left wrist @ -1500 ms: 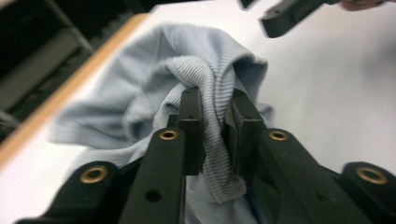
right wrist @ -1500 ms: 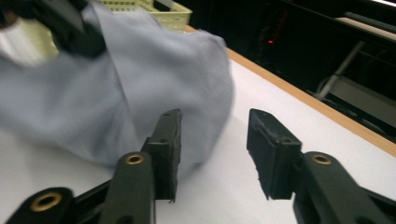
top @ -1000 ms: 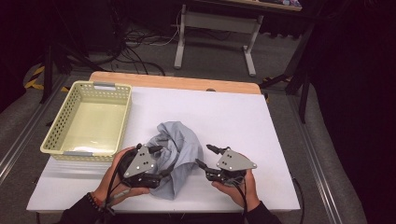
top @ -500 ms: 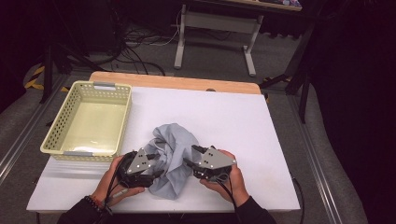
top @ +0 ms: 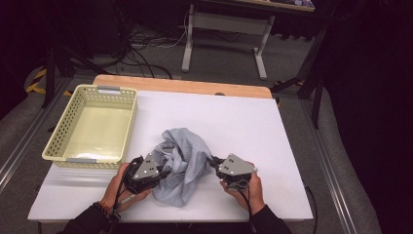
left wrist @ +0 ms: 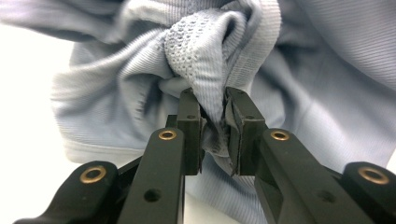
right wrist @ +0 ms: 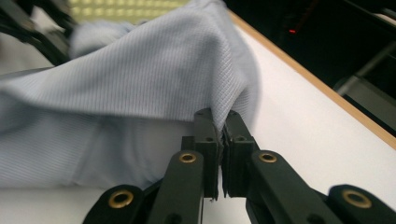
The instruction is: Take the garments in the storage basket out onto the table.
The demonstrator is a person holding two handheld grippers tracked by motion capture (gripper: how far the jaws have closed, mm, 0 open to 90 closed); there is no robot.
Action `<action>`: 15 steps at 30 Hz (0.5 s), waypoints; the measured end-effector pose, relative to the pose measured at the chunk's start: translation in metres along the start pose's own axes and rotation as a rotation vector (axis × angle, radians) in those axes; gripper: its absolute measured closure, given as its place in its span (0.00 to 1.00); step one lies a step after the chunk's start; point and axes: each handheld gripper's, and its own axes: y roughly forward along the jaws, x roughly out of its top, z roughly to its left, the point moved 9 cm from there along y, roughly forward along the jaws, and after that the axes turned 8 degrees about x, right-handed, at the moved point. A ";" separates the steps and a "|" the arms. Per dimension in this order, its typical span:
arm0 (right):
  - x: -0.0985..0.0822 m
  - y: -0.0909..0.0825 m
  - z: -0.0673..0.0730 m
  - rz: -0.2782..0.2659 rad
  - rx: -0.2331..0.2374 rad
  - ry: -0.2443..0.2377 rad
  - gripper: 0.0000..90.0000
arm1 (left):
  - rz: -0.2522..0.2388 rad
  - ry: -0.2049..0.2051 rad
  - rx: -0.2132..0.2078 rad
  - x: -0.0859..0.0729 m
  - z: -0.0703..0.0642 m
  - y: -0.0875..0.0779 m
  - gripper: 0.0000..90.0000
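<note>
both claws have just been closing and now pinch the blue-grey shirt (top: 182, 163) at tabletop centre, left claw (left wrist: 212, 128) at nine o'clock, right claw (right wrist: 222, 128) at three, likely to spread it flat.

The room was dark. A white bench (top: 234, 117) stood in the light, with a strip of brown wood (top: 185, 86) along its far edge. The floor (top: 219, 53) around it was grey. Black cables (top: 141, 41) lay in a heap on the floor behind the bench. A grey metal stand (top: 224, 29) with two legs stood farther back. Metal rails (top: 19, 146) ran along the floor on both sides.
</note>
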 end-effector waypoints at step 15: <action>-0.079 -0.075 -0.039 0.037 -0.154 0.252 0.97 | -0.166 -0.019 0.040 0.045 0.010 -0.006 0.97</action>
